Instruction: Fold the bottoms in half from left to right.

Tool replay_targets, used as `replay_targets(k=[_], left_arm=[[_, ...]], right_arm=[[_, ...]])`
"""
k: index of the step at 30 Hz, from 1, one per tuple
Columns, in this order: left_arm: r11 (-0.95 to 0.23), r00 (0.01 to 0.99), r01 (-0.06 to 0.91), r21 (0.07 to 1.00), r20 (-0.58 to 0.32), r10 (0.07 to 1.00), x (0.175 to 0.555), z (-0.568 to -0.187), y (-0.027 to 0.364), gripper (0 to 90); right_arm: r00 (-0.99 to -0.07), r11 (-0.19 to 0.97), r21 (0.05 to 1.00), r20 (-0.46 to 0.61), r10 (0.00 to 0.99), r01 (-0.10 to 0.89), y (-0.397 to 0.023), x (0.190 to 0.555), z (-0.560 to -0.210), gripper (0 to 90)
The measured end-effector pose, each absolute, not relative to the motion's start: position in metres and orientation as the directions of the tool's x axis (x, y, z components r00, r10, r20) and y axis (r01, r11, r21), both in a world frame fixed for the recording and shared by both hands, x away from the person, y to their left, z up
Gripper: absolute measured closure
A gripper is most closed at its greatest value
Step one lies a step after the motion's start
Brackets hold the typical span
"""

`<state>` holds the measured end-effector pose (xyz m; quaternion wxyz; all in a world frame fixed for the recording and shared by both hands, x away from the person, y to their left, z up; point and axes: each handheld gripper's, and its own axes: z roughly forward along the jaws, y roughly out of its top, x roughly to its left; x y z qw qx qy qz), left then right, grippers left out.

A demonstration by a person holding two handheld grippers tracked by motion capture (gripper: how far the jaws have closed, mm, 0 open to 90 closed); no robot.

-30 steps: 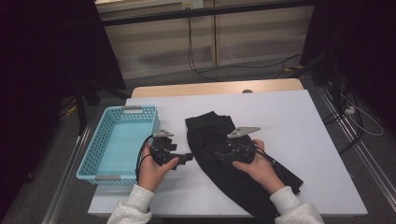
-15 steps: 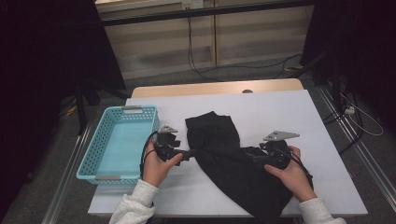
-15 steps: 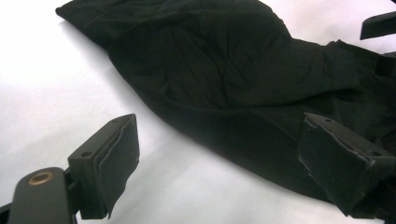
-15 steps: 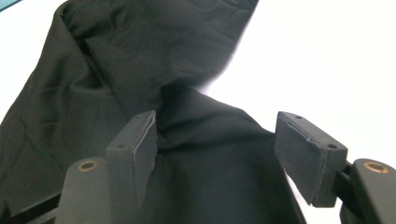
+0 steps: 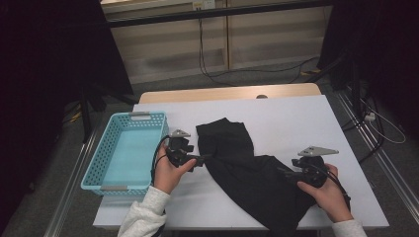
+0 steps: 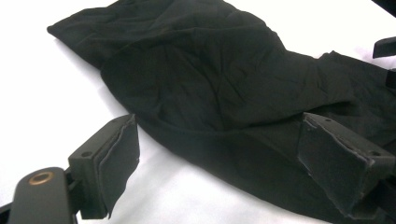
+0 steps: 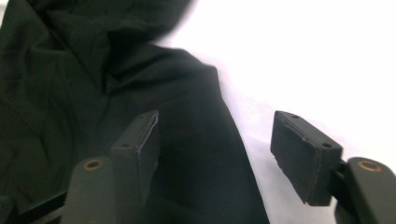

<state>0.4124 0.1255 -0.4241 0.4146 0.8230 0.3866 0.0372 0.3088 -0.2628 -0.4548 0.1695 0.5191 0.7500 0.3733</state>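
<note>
A black garment (image 5: 247, 168) lies crumpled on the white table (image 5: 296, 118), running from the middle toward the front edge. My left gripper (image 5: 202, 159) is held at the cloth's left edge and is open; in the left gripper view (image 6: 229, 158) the garment (image 6: 210, 79) reaches in between the jaws, and the pads do not press it. My right gripper (image 5: 285, 174) sits at the cloth's right side, open. Its jaws have just been closing a little; in the right gripper view (image 7: 215, 149) the garment's edge (image 7: 70, 93) lies between them, ungripped.
A light blue mesh basket (image 5: 131, 118) stands at the table's left edge, beside my left hand. Bare white tabletop stretches behind and to the right of the garment. Beyond the table lie cables on the floor and dark stands.
My right hand has travelled from the middle of the garment out to its right edge. The left hand has stayed at the cloth's left edge.
</note>
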Motion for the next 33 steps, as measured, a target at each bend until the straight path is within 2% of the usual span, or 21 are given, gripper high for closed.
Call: replay_targets(k=[4, 14, 15, 16, 19, 20, 21, 22, 23, 28, 33], left_arm=[[-0.368, 0.703, 0.606, 0.705, -0.259, 0.662, 0.413, -0.426, 0.122, 13.5], [-0.363, 0.705, 0.601, 0.712, -0.258, 0.661, 0.411, -0.423, 0.121, 13.6], [-0.366, 0.707, 0.599, 0.712, -0.256, 0.660, 0.410, -0.423, 0.121, 13.6], [-0.366, 0.707, 0.599, 0.712, -0.256, 0.660, 0.410, -0.423, 0.121, 13.6], [-0.366, 0.706, 0.600, 0.711, -0.256, 0.660, 0.410, -0.423, 0.122, 13.6], [-0.365, 0.706, 0.600, 0.712, -0.256, 0.660, 0.410, -0.423, 0.122, 13.6], [-0.366, 0.707, 0.598, 0.713, -0.253, 0.661, 0.410, -0.422, 0.122, 13.6], [-0.368, 0.708, 0.599, 0.711, -0.255, 0.659, 0.410, -0.422, 0.122, 13.6], [-0.367, 0.708, 0.599, 0.711, -0.257, 0.658, 0.409, -0.422, 0.122, 13.6], [-0.366, 0.707, 0.601, 0.711, -0.258, 0.659, 0.410, -0.423, 0.122, 13.7], [-0.368, 0.706, 0.604, 0.707, -0.260, 0.659, 0.410, -0.425, 0.120, 13.7]], right_arm=[[-0.391, 0.177, 0.738, 0.126, 0.912, 0.651, -0.270, 0.304, -0.454, 34.4], [-0.363, 0.170, 0.713, 0.126, 0.923, 0.681, -0.282, 0.290, -0.460, 46.4], [-0.367, 0.181, 0.707, 0.119, 0.922, 0.684, -0.284, 0.287, -0.459, 52.9], [-0.367, 0.181, 0.707, 0.119, 0.922, 0.684, -0.284, 0.287, -0.459, 52.9], [-0.381, 0.187, 0.689, 0.139, 0.914, 0.700, -0.283, 0.281, -0.457, 68.3], [-0.381, 0.187, 0.689, 0.139, 0.914, 0.700, -0.283, 0.281, -0.457, 68.3], [-0.382, 0.195, 0.689, 0.128, 0.915, 0.698, -0.282, 0.279, -0.458, 80.1], [-0.382, 0.195, 0.689, 0.128, 0.915, 0.698, -0.282, 0.279, -0.458, 80.1], [-0.379, 0.173, 0.687, 0.160, 0.911, 0.706, -0.283, 0.278, -0.458, 87.6], [-0.380, 0.171, 0.693, 0.158, 0.912, 0.701, -0.289, 0.281, -0.458, 89.0], [-0.330, 0.131, 0.719, 0.143, 0.933, 0.683, -0.309, 0.295, -0.456, 89.0]])
